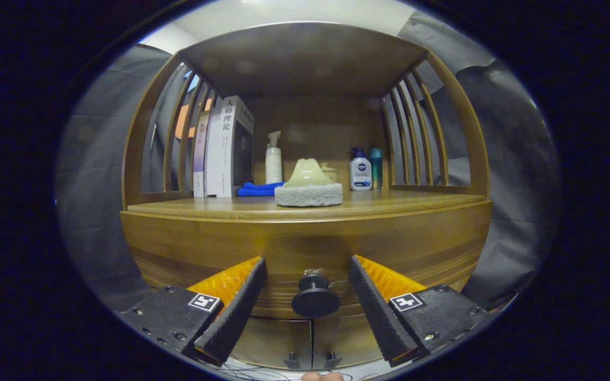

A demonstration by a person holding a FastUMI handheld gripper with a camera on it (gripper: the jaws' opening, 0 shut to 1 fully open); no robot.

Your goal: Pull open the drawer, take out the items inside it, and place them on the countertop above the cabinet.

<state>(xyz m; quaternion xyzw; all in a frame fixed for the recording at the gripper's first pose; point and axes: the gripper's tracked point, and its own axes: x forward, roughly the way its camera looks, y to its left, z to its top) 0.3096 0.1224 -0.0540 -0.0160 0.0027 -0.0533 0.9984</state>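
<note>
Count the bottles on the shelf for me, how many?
3: a white pump bottle beside the books, a white-and-blue bottle and a teal bottle right of the sponge. Others may hide behind.

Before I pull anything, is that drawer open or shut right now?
Shut. The drawer front sits flush with the cabinet, no gap showing. The open tongs straddle its knob without touching it.

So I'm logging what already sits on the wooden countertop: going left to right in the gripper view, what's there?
Upright books → folded blue cloth → white pump bottle → pale green-topped scrubbing sponge → white bottle with blue cap → slim teal bottle. The hand-held gripper is open around the black drawer knob.
</note>
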